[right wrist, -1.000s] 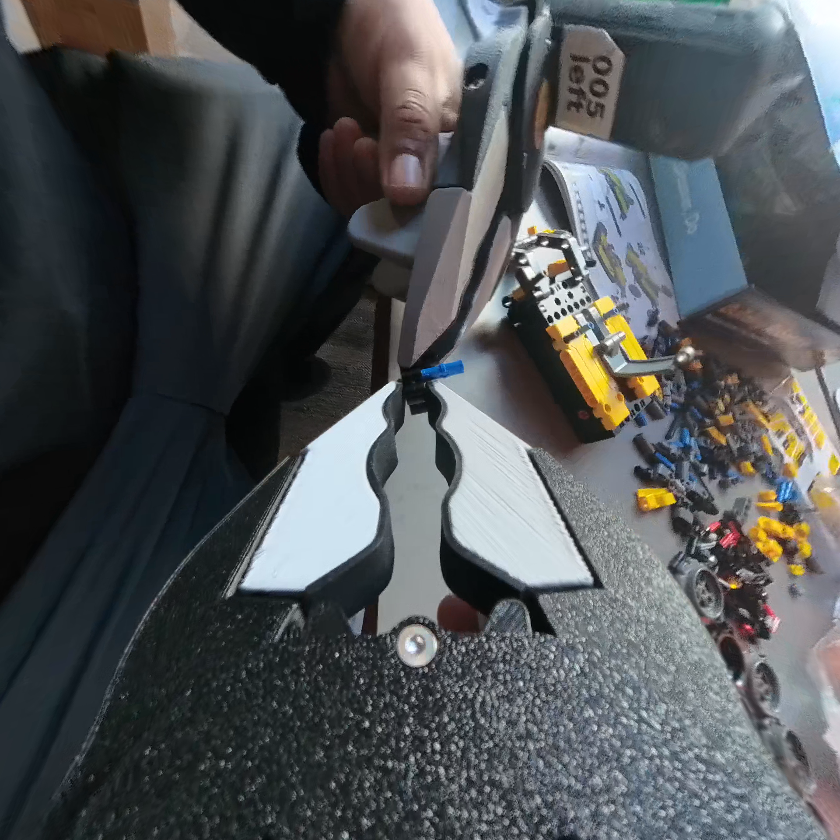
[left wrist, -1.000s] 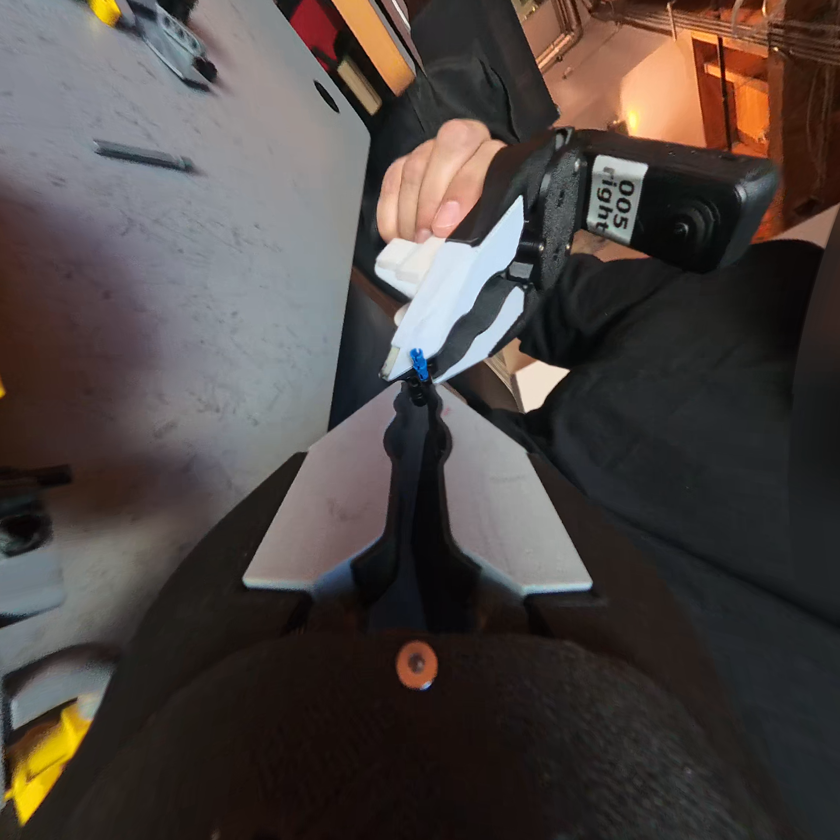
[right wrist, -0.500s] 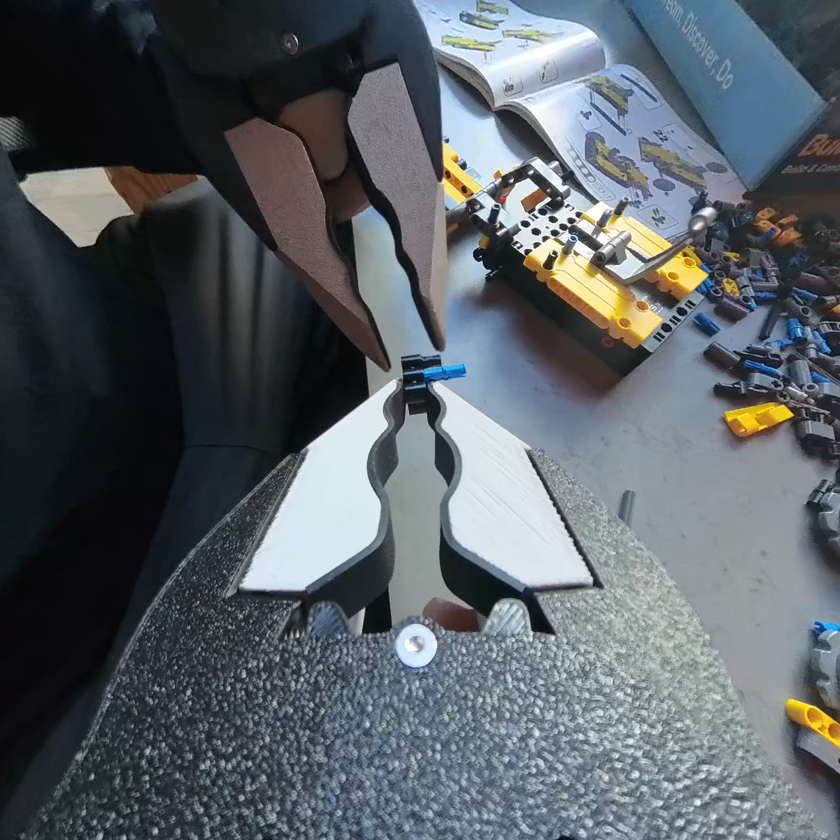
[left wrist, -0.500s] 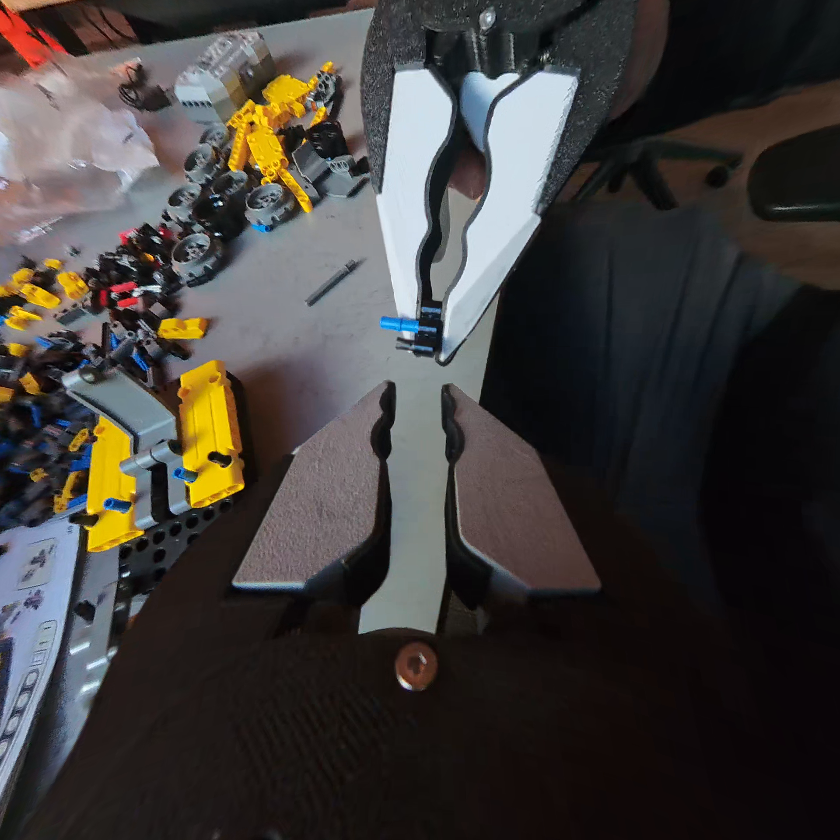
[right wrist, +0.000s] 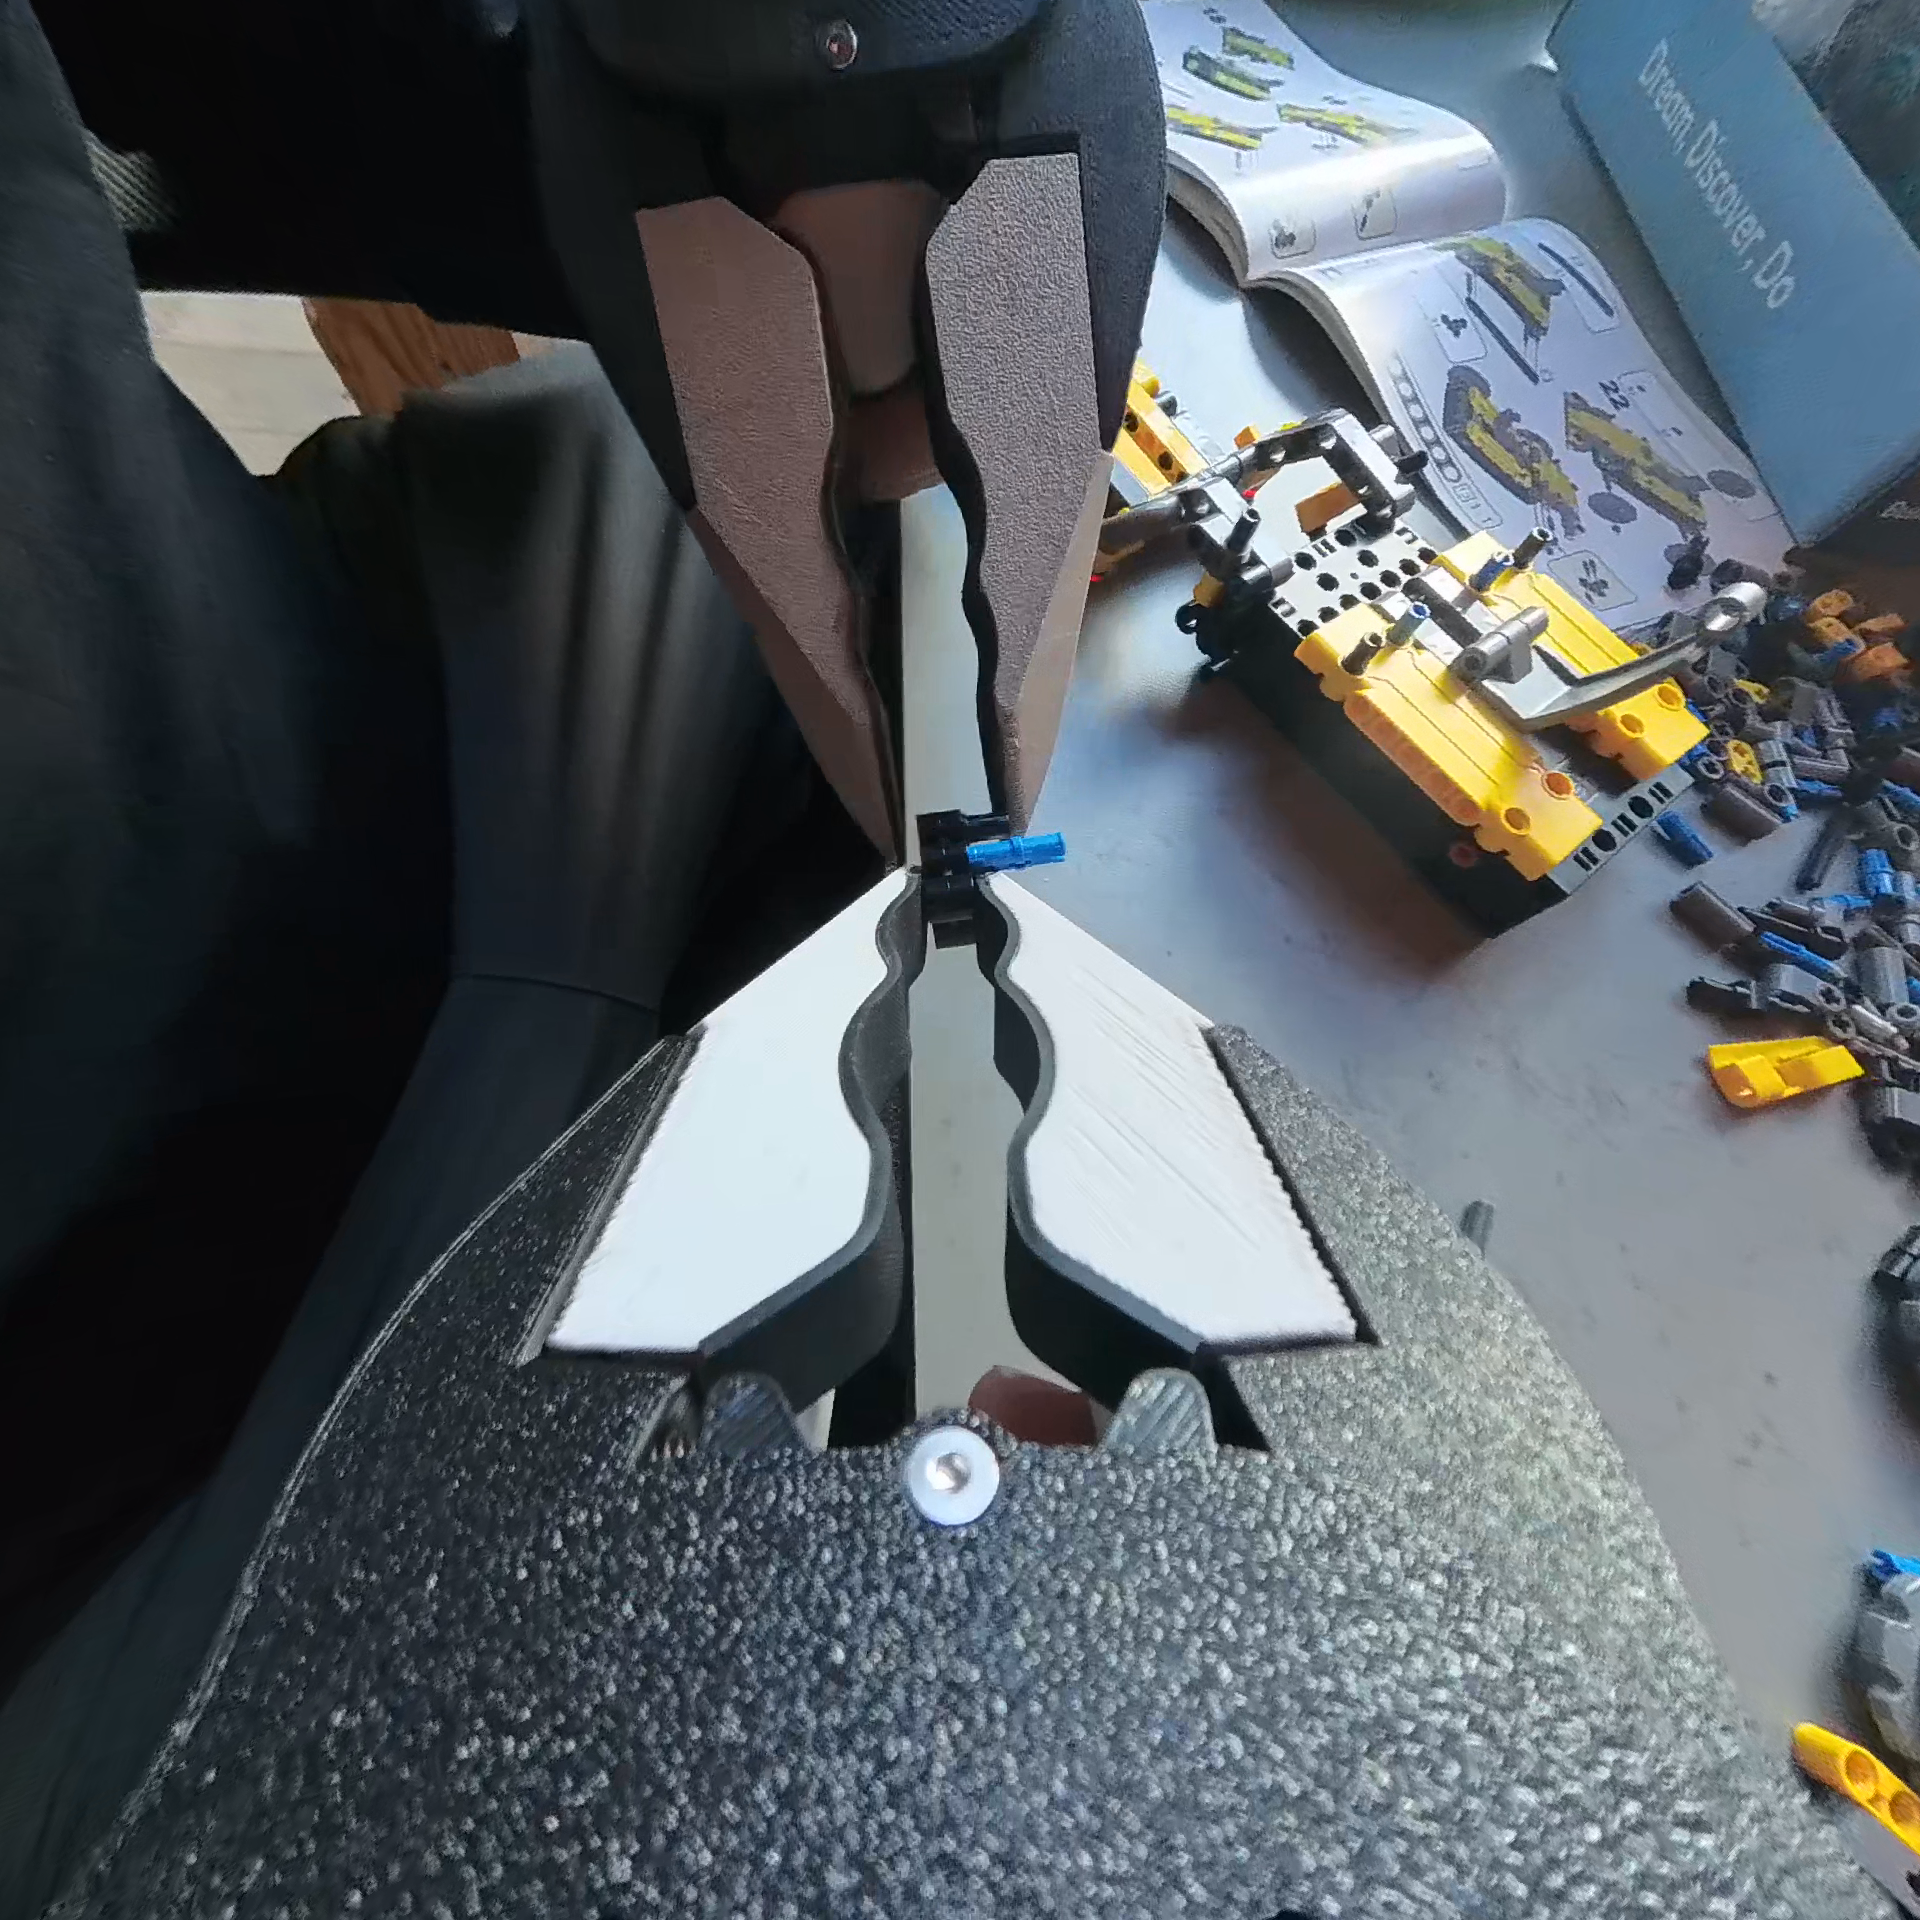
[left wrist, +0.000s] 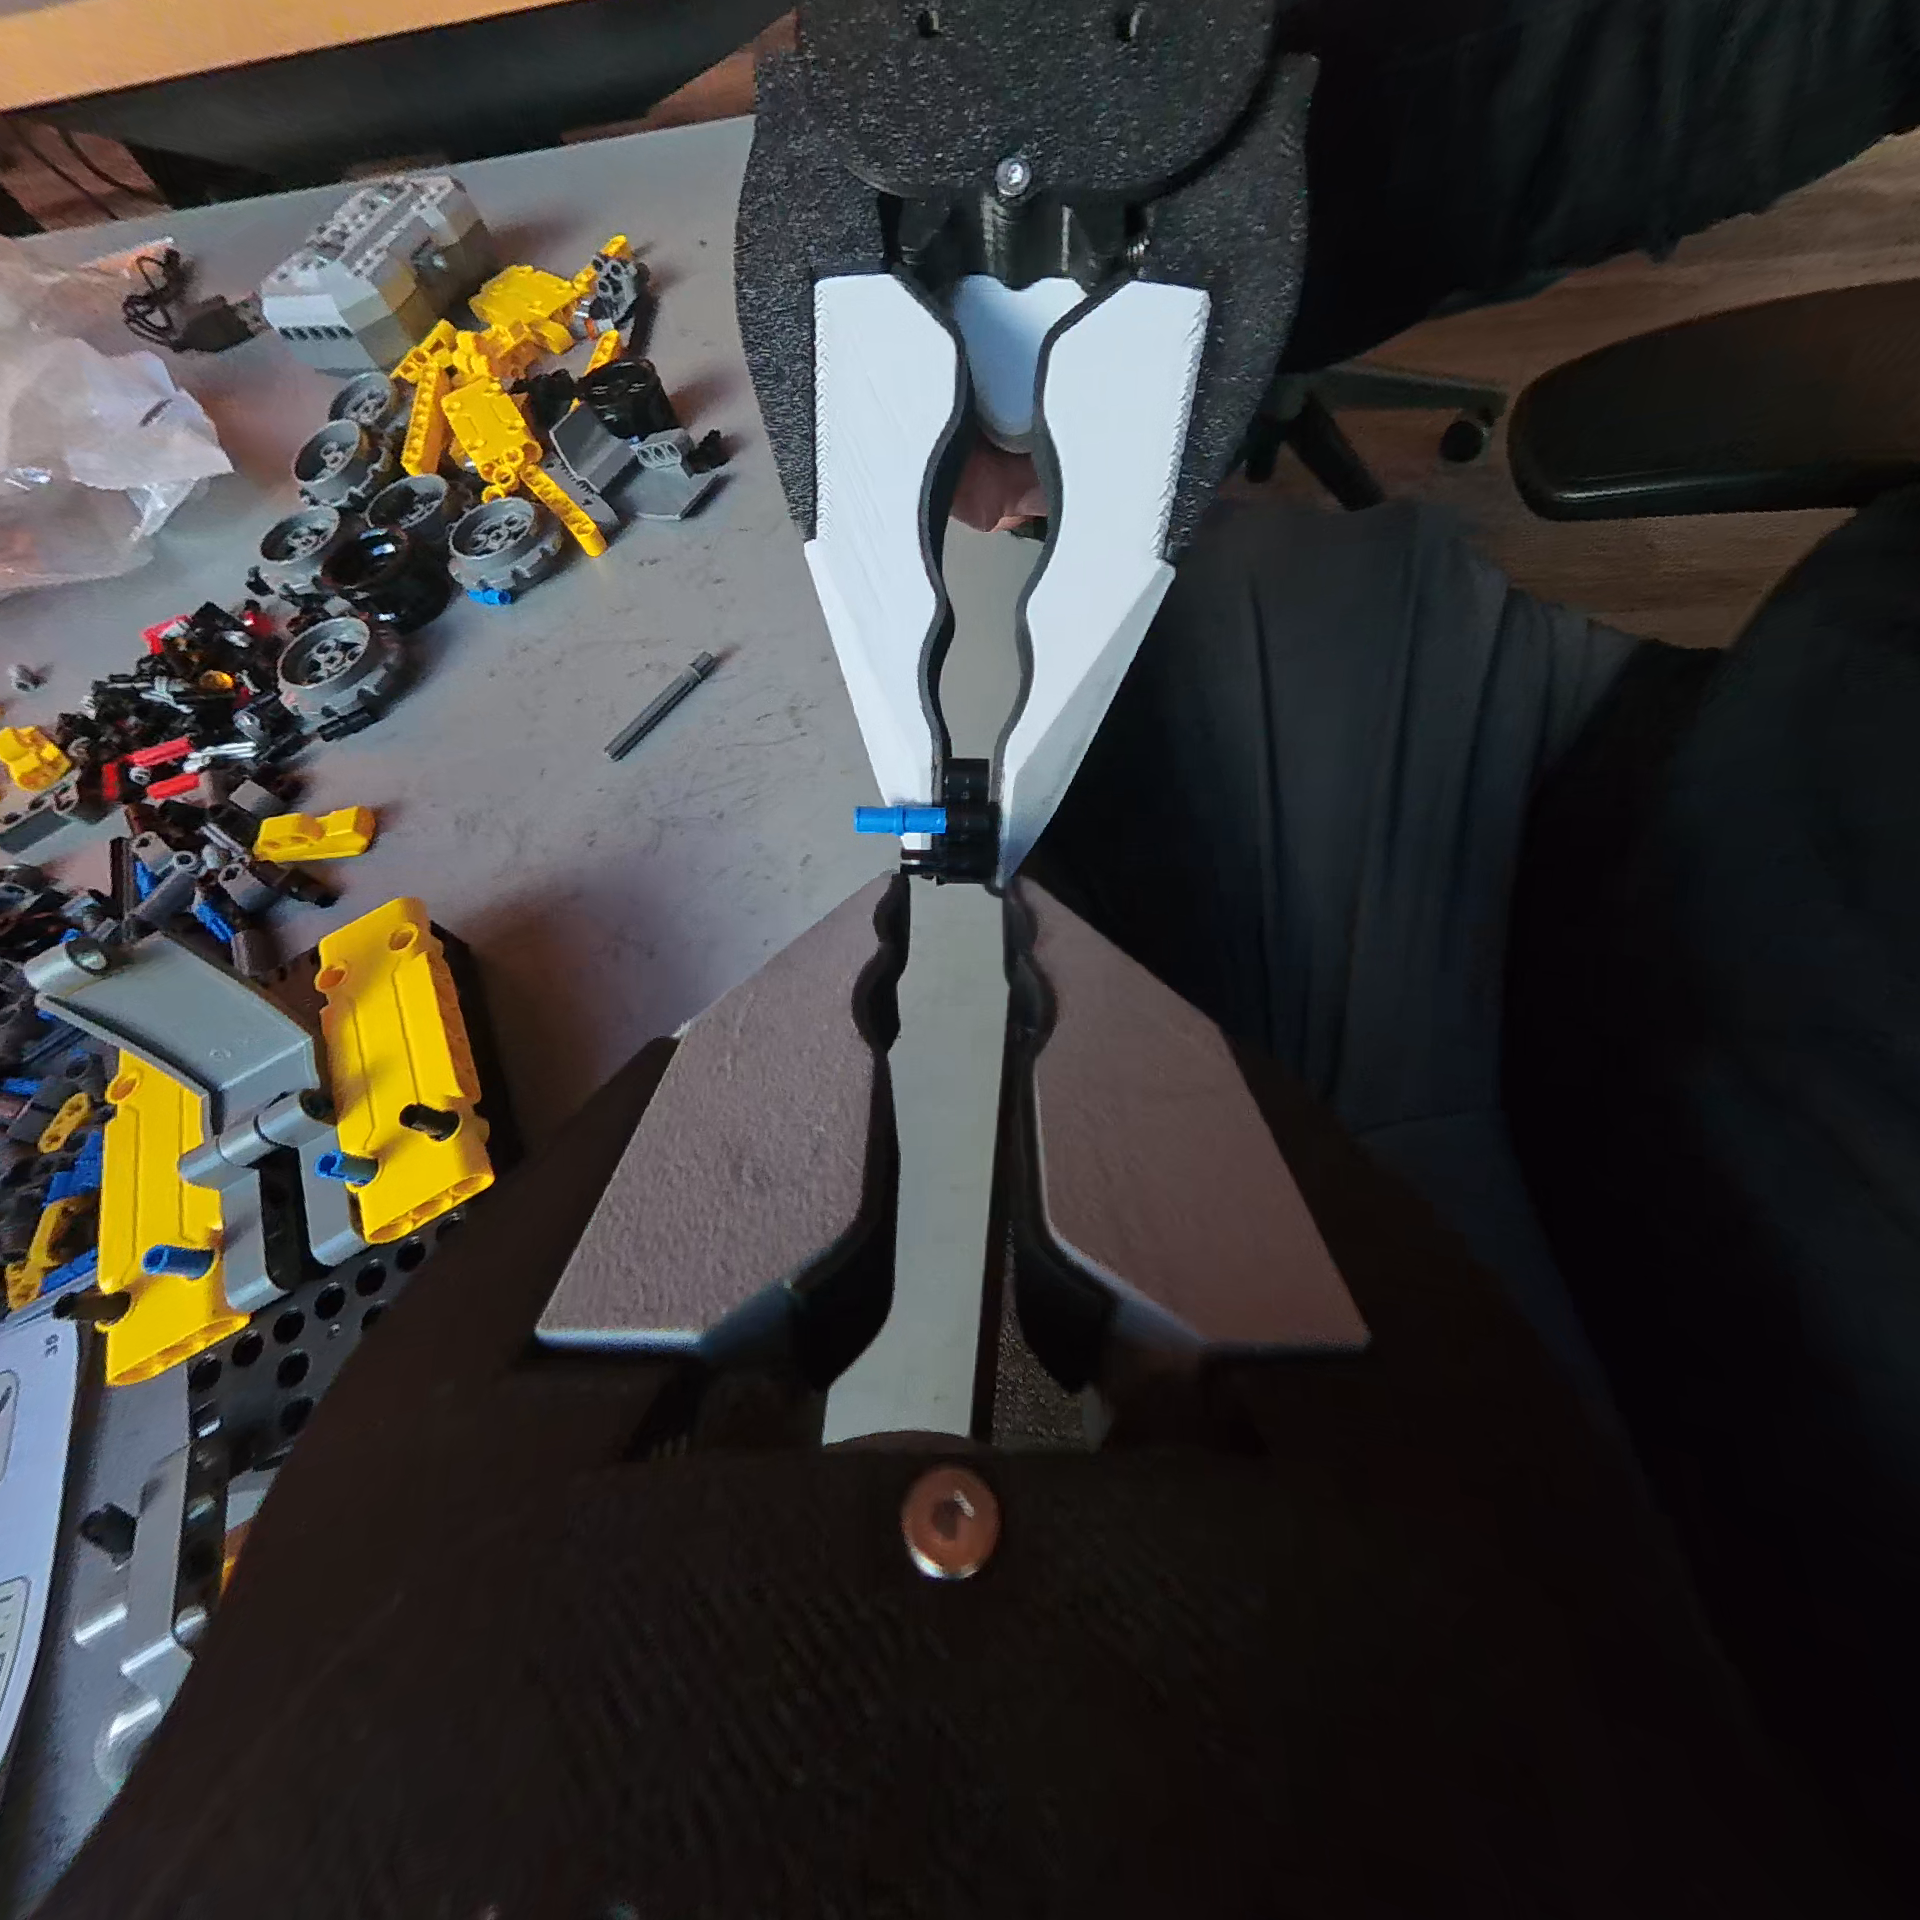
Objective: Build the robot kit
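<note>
A small black connector [right wrist: 951, 878] with a blue pin [right wrist: 1016, 850] projecting toward 3 o'clock is pinched at the tips of the right gripper [right wrist: 954, 914], whose white fingers are closed upon it, held in the air over the table's near edge. It is judged light, rigid and smooth, best gripped on its flat black faces, not on the pin. The left gripper [left wrist: 951, 894], at 12 o'clock in the right wrist view, stands parted, its tips just beside the connector; contact cannot be told. At 2 o'clock lies a yellow-and-black model [right wrist: 1455, 707] on the grey table [right wrist: 1299, 1039], beyond it an open booklet [right wrist: 1455, 270], with loose parts [right wrist: 1829, 935] at 3 o'clock.
</note>
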`<move>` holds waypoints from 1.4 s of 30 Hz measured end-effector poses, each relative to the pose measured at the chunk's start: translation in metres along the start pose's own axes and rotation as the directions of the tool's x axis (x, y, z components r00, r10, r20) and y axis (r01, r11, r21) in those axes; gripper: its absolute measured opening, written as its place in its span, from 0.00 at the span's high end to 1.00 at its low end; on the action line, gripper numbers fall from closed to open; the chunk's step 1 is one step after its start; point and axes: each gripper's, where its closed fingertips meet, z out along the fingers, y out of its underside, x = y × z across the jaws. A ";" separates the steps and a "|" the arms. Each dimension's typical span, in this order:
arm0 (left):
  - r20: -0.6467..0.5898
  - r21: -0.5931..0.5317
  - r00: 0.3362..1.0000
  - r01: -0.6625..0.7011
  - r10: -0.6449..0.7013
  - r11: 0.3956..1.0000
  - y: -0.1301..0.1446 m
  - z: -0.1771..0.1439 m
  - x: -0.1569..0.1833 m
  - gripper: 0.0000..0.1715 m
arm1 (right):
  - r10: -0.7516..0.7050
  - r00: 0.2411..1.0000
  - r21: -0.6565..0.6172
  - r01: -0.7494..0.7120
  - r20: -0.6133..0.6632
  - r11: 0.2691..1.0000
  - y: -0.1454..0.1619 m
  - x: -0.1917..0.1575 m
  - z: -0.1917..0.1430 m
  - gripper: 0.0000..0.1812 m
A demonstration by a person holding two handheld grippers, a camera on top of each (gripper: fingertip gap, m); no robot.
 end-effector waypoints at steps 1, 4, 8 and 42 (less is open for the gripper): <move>-0.002 -0.002 1.000 -0.003 0.003 1.000 0.000 0.000 0.000 0.92 | 0.001 1.000 -0.001 -0.001 0.004 1.000 0.000 -0.001 0.000 0.96; -0.011 -0.001 1.000 0.001 -0.001 1.000 0.001 0.000 0.001 0.93 | -0.002 1.000 -0.003 0.002 0.008 1.000 0.001 -0.002 0.001 0.96; -0.017 0.004 1.000 0.018 -0.018 1.000 0.001 0.000 0.001 0.94 | -0.004 1.000 0.003 0.004 0.013 1.000 0.000 -0.002 0.001 0.96; -0.153 0.037 0.988 0.015 -0.010 0.999 0.000 -0.004 0.018 0.93 | -0.119 0.992 0.115 0.114 0.034 0.987 -0.012 -0.014 -0.006 0.86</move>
